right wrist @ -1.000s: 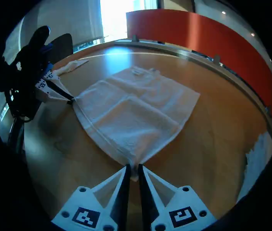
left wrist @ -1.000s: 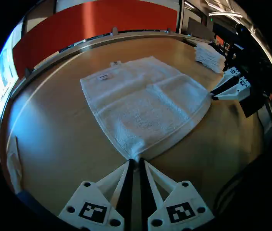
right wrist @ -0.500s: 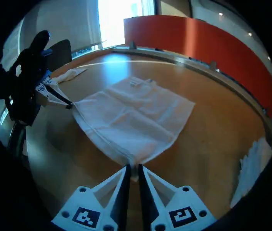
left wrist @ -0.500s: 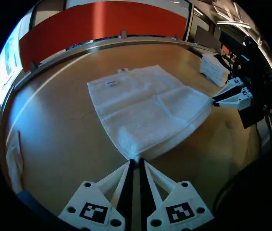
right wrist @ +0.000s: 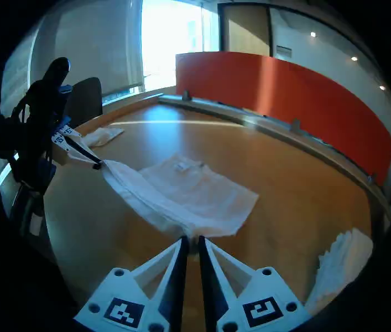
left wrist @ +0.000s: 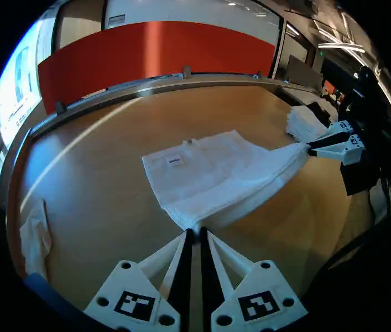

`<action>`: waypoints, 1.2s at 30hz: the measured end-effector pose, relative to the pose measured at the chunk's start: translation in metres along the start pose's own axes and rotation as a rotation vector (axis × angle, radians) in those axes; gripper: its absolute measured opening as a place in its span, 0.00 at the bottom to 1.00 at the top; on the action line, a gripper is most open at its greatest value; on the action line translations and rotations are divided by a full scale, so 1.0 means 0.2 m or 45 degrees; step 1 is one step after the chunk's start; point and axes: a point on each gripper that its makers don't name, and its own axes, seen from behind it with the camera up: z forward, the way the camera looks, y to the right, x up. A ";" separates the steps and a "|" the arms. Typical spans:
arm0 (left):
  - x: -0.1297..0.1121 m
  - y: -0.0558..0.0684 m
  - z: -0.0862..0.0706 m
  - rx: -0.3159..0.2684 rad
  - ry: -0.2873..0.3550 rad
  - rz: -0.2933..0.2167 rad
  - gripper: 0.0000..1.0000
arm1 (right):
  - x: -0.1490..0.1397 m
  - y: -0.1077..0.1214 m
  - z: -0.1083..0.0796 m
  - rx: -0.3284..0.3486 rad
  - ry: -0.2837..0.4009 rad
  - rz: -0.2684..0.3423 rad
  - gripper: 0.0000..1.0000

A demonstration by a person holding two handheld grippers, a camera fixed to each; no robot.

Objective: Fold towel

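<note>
Pinching towel (left wrist: 217, 174) corners: left gripper (left wrist: 194, 232) and right gripper (right wrist: 191, 240).

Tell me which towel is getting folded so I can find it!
Find the big wooden table in front of the long red wall. Near its middle lies a white towel. Unlike the folded stack and the crumpled cloth at the table's edges, its near edge is lifted, pinched by the left claw and right claw.
</note>
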 end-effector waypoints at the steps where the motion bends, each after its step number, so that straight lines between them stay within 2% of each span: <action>1: 0.01 0.00 -0.02 0.001 0.004 0.001 0.10 | 0.02 0.00 -0.01 -0.002 0.006 -0.001 0.15; 11: 0.10 0.05 -0.15 -0.010 0.022 -0.010 0.10 | 0.13 -0.02 -0.15 -0.010 0.047 0.013 0.15; 23: 0.12 0.10 -0.24 -0.030 0.014 0.000 0.10 | 0.16 -0.03 -0.24 -0.007 0.044 -0.002 0.14; 27: 0.10 0.11 -0.24 -0.035 0.001 0.006 0.10 | 0.16 -0.03 -0.26 -0.006 0.040 0.004 0.13; 36: 0.07 0.12 -0.20 -0.040 -0.010 -0.013 0.10 | 0.14 -0.02 -0.23 -0.008 0.037 0.020 0.12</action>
